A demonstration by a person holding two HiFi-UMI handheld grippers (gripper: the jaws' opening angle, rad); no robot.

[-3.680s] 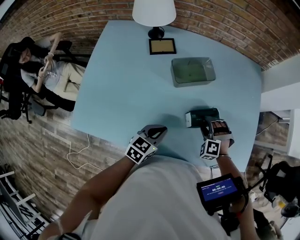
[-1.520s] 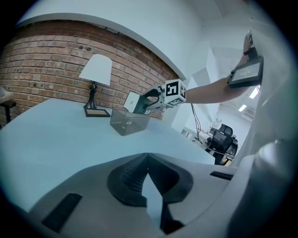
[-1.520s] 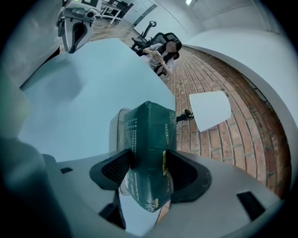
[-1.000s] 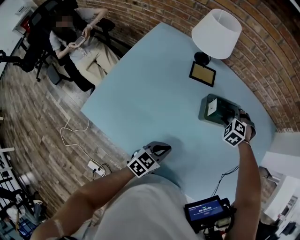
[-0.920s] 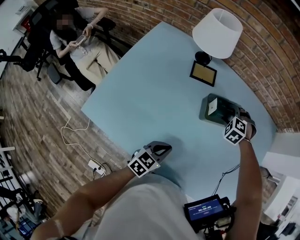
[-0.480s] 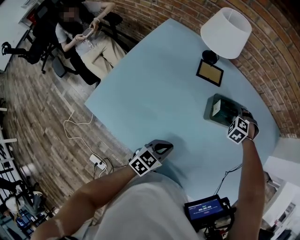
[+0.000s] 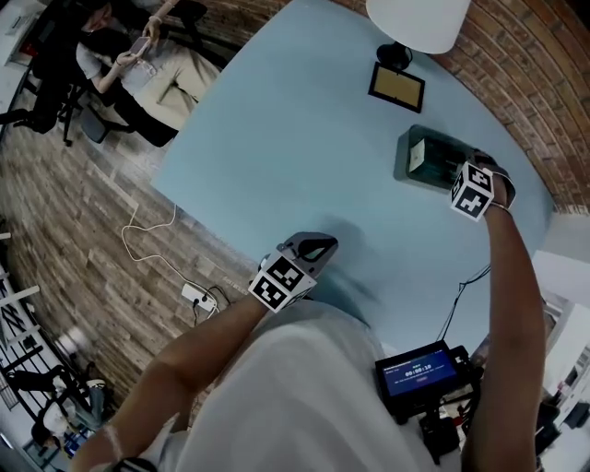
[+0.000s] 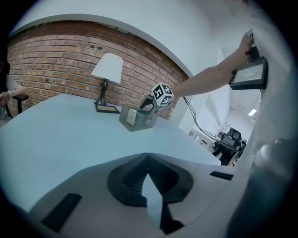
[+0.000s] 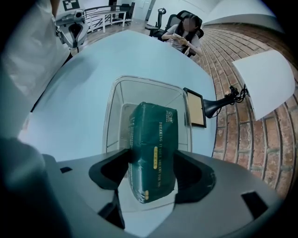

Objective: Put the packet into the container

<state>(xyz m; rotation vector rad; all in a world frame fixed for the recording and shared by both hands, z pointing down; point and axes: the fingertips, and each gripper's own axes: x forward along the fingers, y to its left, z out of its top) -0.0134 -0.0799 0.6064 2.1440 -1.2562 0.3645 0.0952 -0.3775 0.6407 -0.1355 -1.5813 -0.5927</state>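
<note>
The dark green packet [image 9: 153, 148] hangs tilted between my right gripper's [image 9: 151, 165] jaws, both pads against its sides. Its lower end dips into the clear container [image 9: 114, 107] directly below. In the head view the container [image 7: 406, 157] stands at the table's far right, with the right gripper [image 7: 454, 168] over it and the packet's pale end [image 7: 417, 157] showing inside. My left gripper [image 7: 318, 244] rests at the table's near edge, jaws shut and holding nothing. From the left gripper view [image 8: 148, 155], the container [image 8: 135, 118] lies far ahead.
A white lamp [image 7: 415, 18] and a small picture frame [image 7: 396, 86] stand just beyond the container on the light blue table [image 7: 277, 138]. A person sits on a chair [image 7: 120, 64] past the table's far left. A cable and power strip [image 7: 198, 295] lie on the floor.
Since the oldest frame the right gripper has carried the packet from the near table to over the container. In the last second only the head view shifted; both grippers kept still.
</note>
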